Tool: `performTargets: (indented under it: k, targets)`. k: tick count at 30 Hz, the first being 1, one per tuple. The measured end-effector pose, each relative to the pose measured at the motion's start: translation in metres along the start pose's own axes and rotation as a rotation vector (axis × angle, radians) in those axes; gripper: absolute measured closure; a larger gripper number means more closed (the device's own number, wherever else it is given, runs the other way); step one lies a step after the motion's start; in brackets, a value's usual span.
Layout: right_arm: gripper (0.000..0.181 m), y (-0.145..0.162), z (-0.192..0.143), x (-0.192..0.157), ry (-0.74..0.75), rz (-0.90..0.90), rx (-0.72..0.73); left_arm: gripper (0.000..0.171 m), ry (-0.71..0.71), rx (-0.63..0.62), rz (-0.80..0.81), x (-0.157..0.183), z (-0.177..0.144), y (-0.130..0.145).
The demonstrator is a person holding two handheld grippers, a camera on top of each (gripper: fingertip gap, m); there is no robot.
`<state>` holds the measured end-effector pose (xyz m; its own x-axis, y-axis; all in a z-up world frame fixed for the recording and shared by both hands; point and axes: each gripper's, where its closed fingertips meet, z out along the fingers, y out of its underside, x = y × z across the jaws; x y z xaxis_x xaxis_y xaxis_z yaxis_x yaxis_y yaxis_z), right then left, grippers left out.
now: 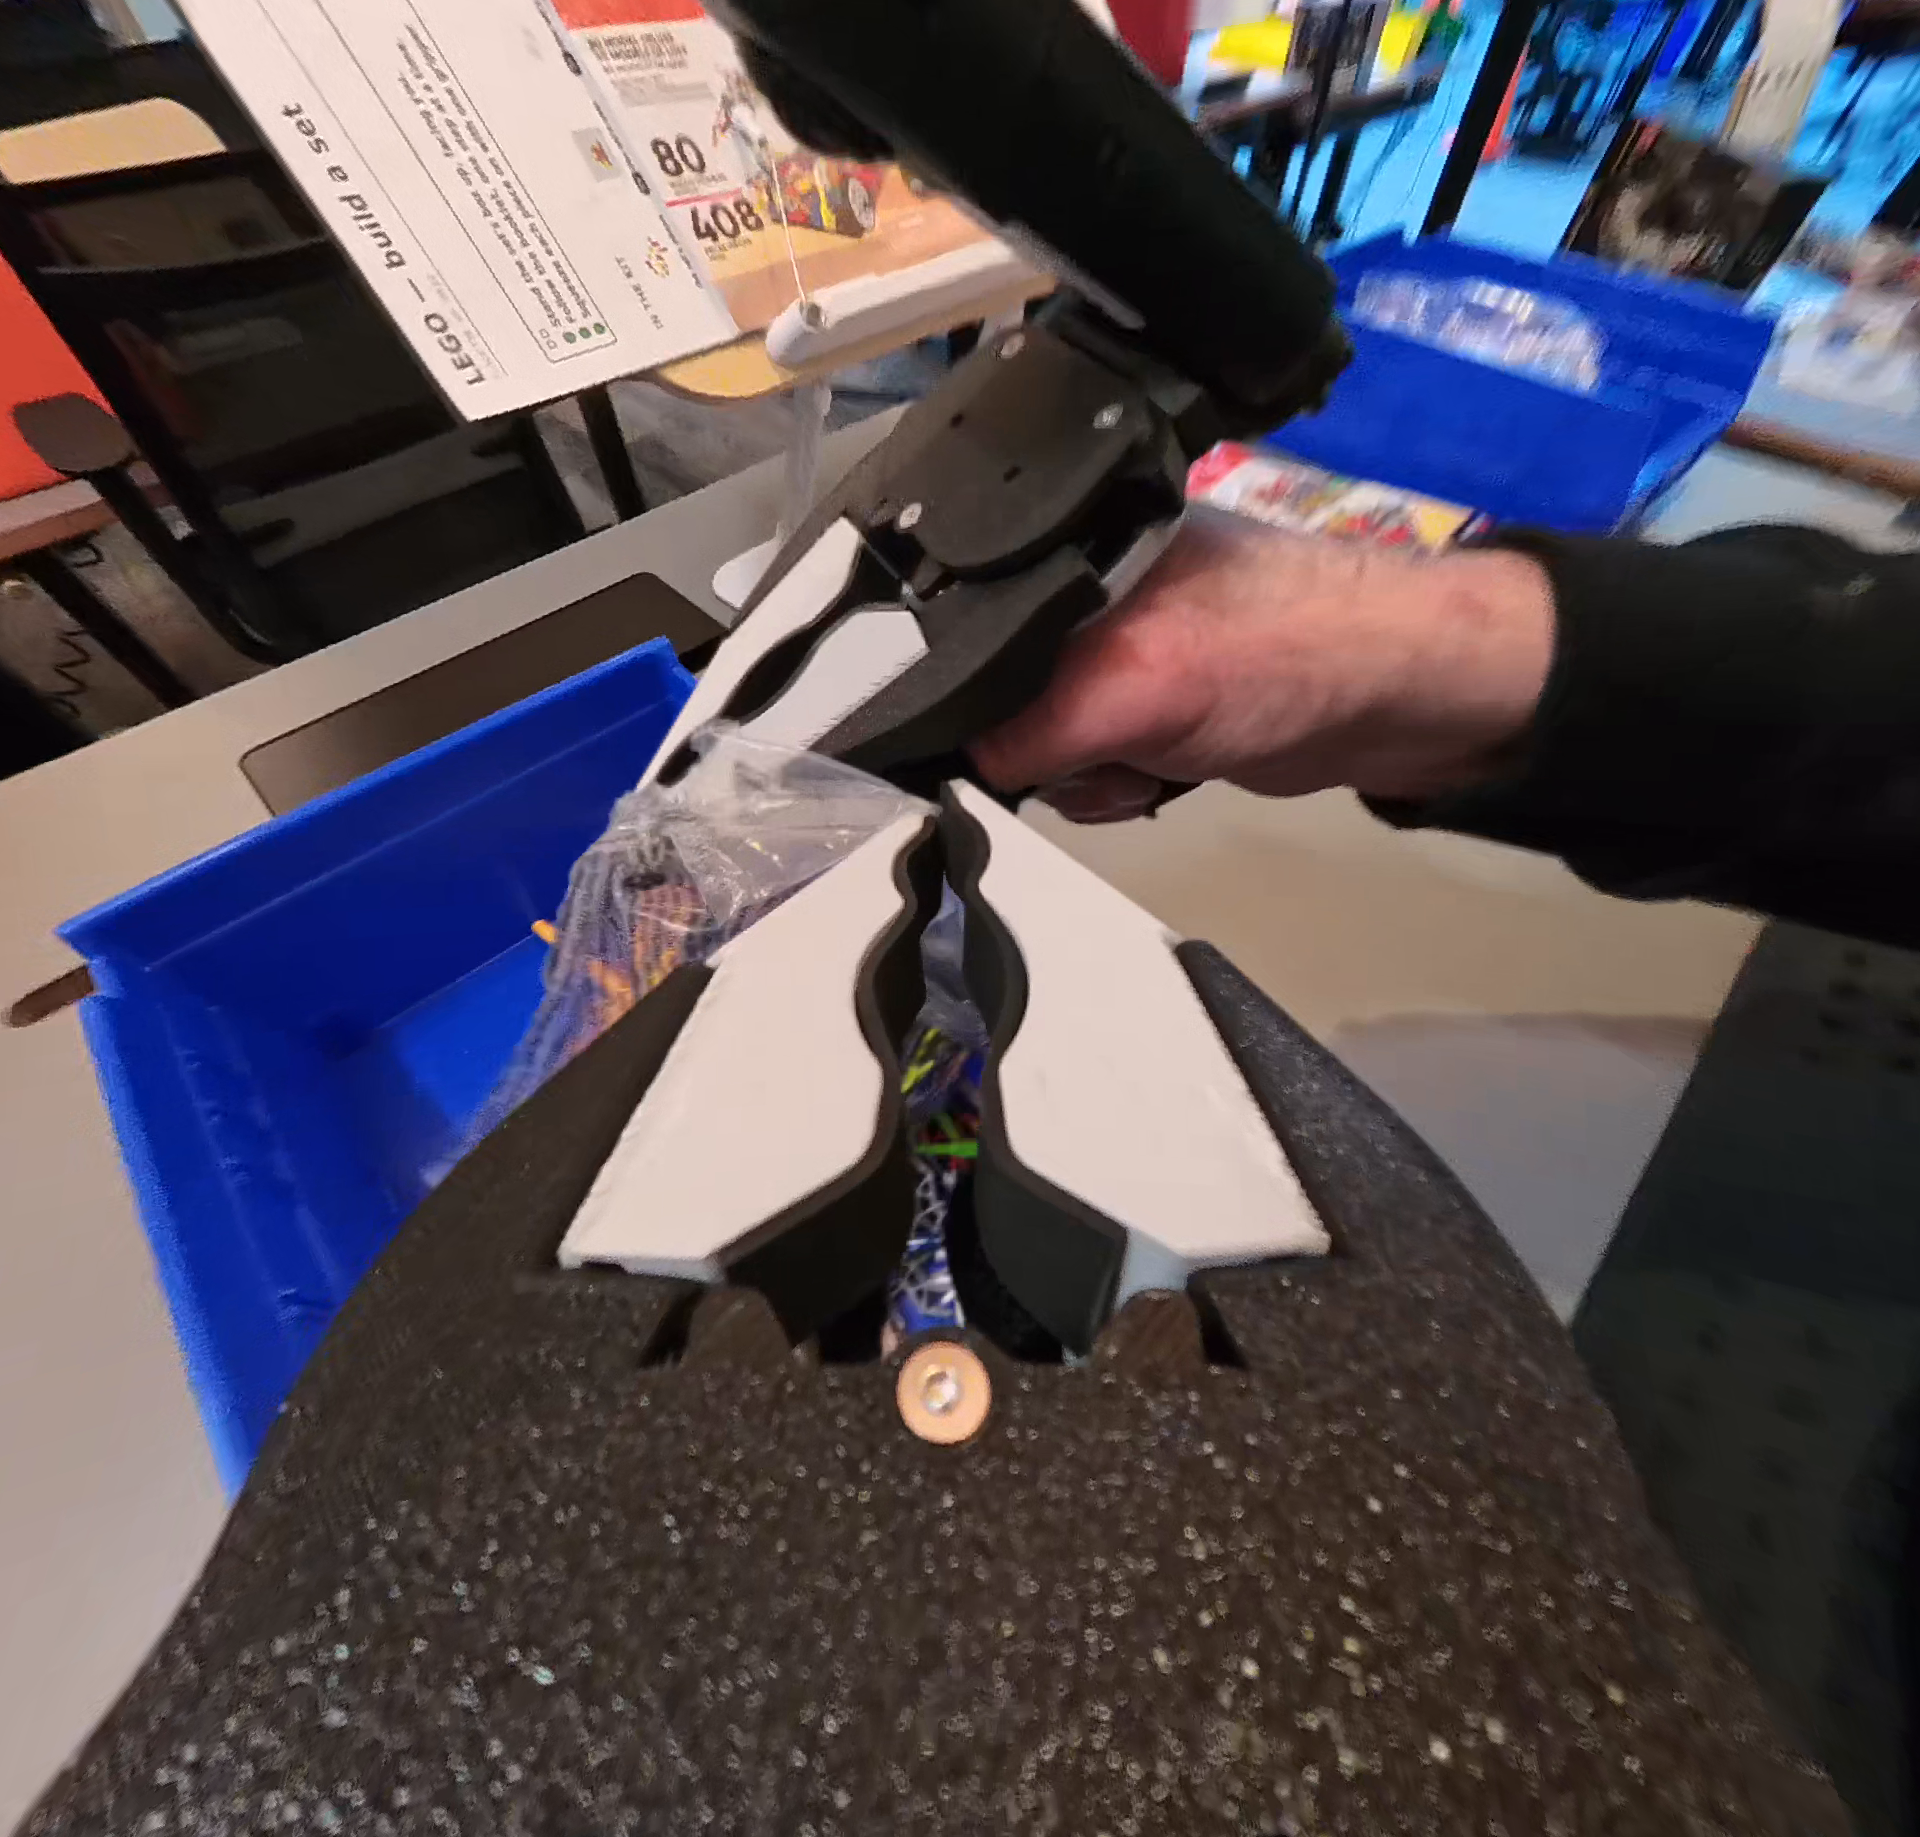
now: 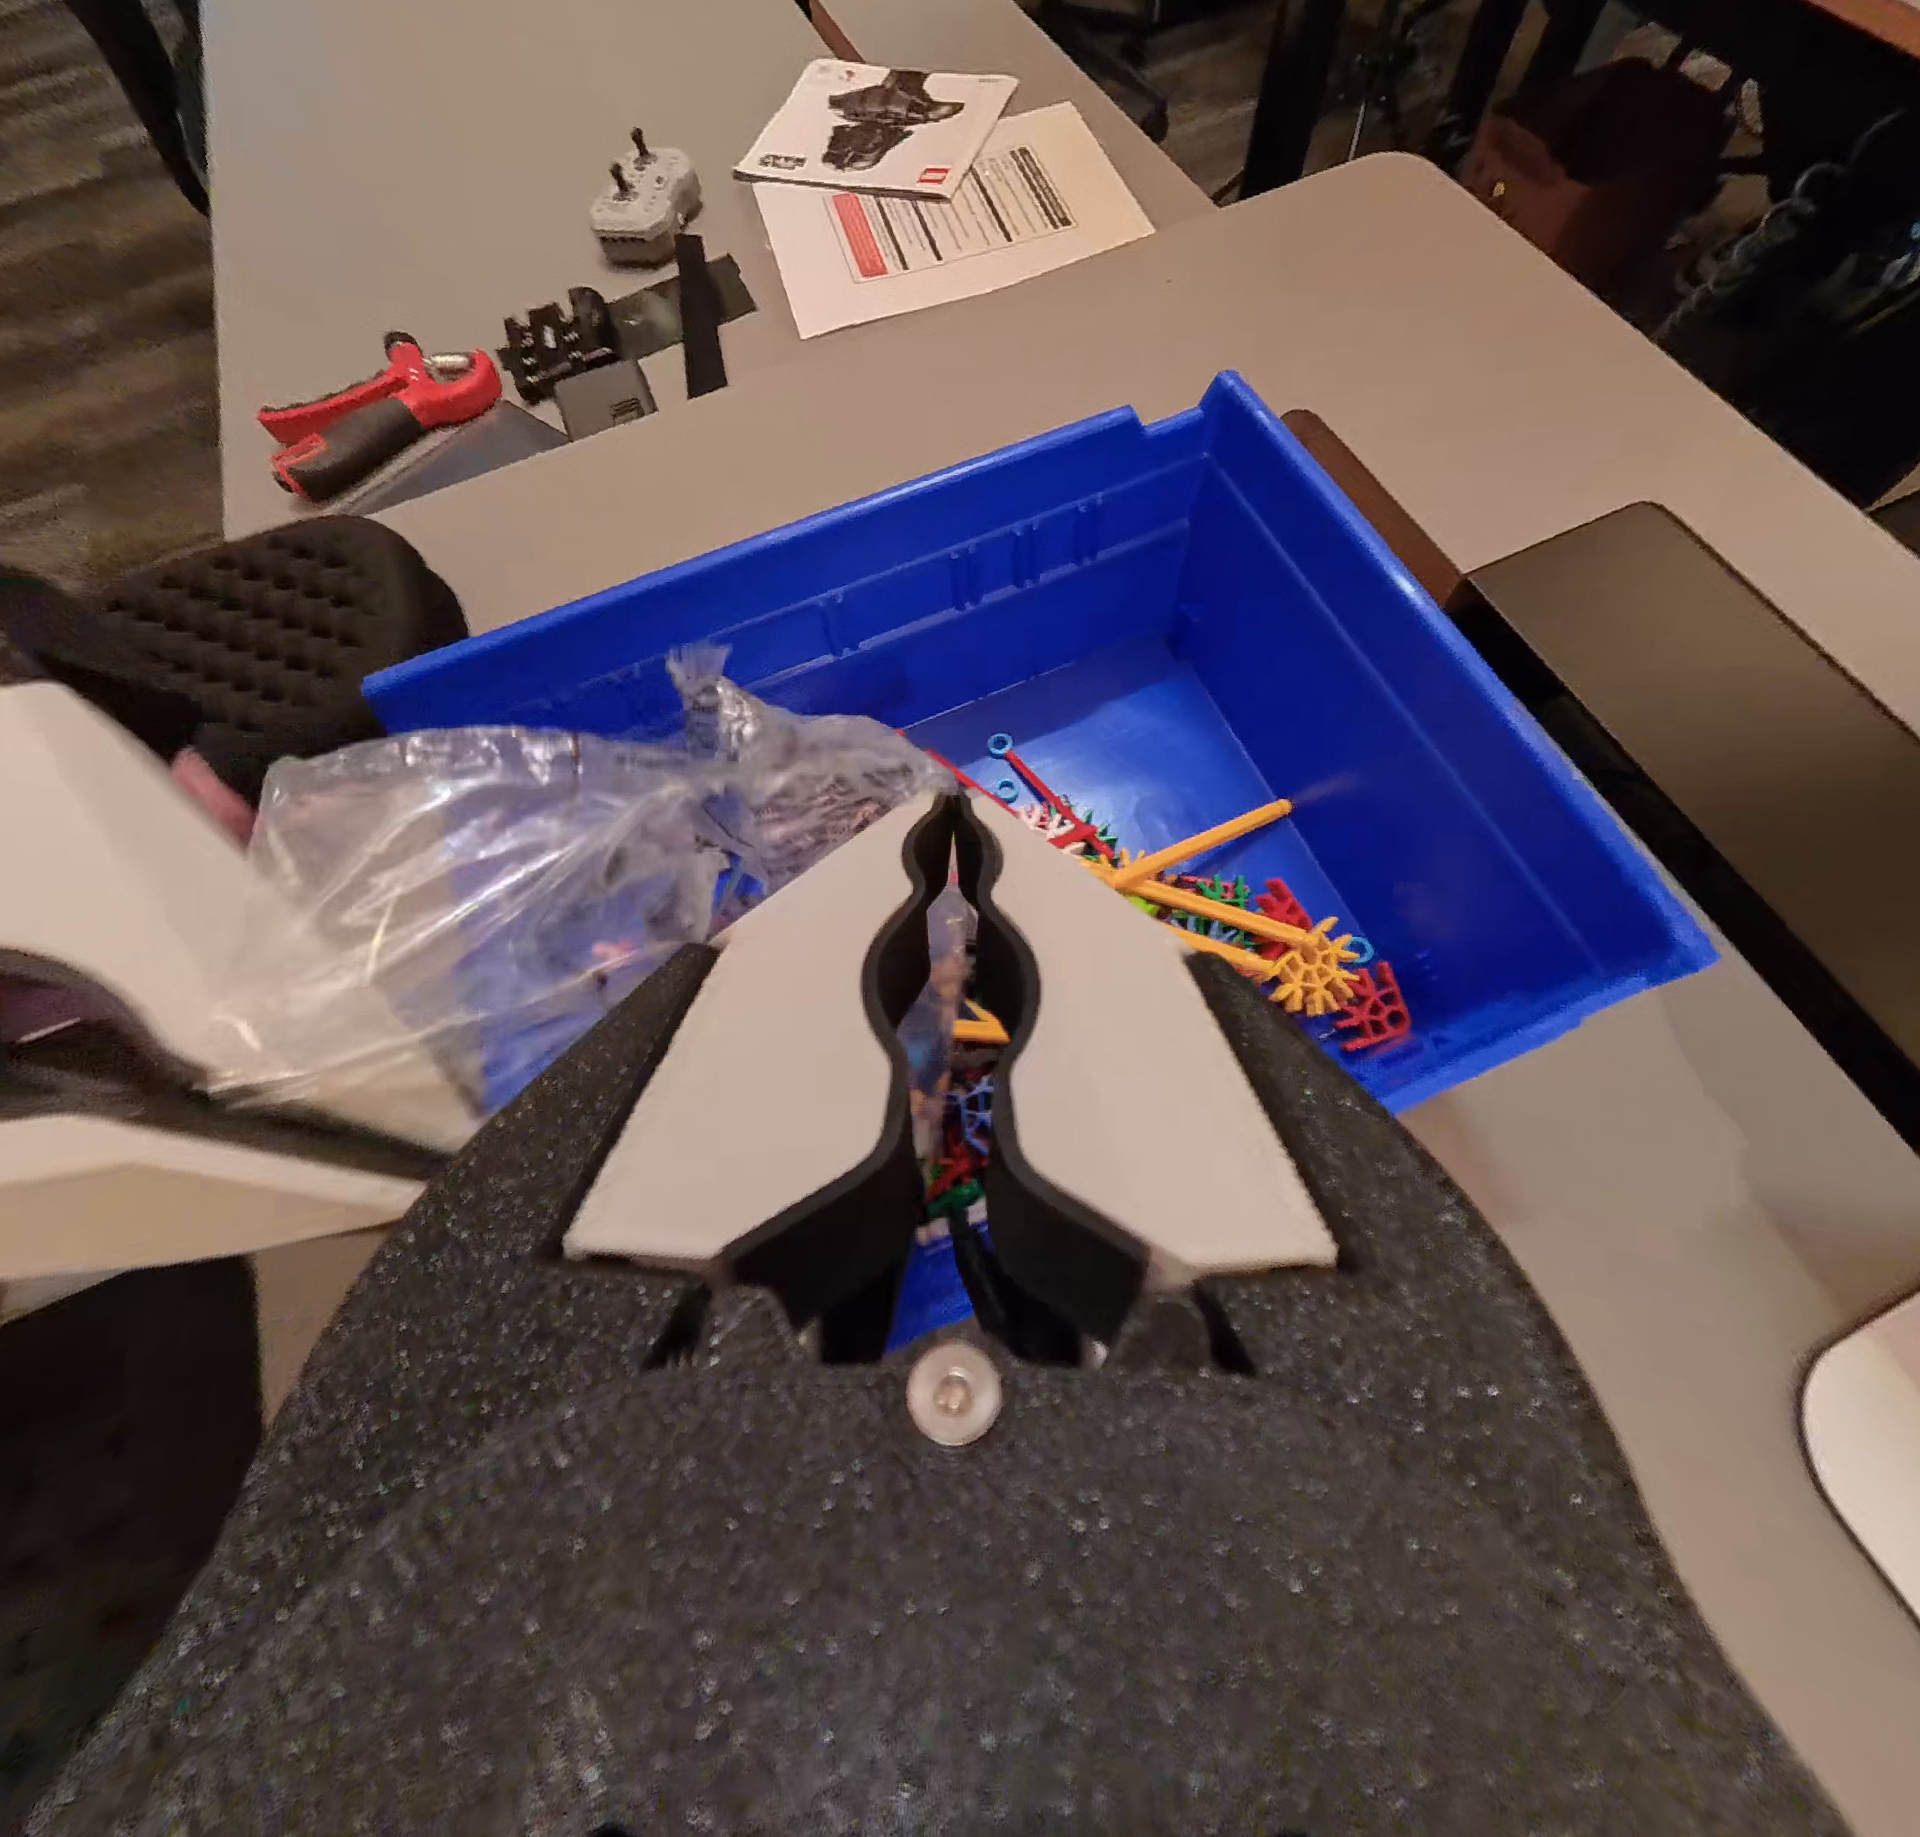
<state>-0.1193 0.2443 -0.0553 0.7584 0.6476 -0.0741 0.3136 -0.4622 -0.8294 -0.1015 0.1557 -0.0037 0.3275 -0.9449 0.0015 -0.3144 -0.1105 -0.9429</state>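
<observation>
**Both grippers pinch one clear bag over the blue bin**

The grey table [image 2: 1351, 260] carries the blue plastic bin [image 2: 1455, 748], the landmark here. Above the bin's open top hangs a crumpled clear plastic bag [image 2: 499, 852] of small coloured parts. The left gripper [image 1: 943, 813] has its jaws together on the bag's plastic, over the bin's near edge. The right gripper [image 2: 954, 808], gripped by a person's hand [image 1: 1278, 675], is likewise clamped on the bag above the bin. Loose construction-toy rods and connectors [image 2: 1268, 935] lie inside the bin, on its floor.
</observation>
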Motion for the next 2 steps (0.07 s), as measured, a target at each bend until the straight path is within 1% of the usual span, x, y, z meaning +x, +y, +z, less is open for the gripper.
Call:
performTargets:
  k: [1,2]
  targets:
    - [0.181,0.0008,0.0027,0.0027,0.004,0.0,-0.008,0.171,0.005,0.015,-0.024,-0.0005,-0.0018,-0.0017]
    - [0.181,0.002,0.0052,0.0046,0.007,0.001,-0.016,0.171,-0.004,-0.003,-0.008,0.0009,-0.0007,0.0005]
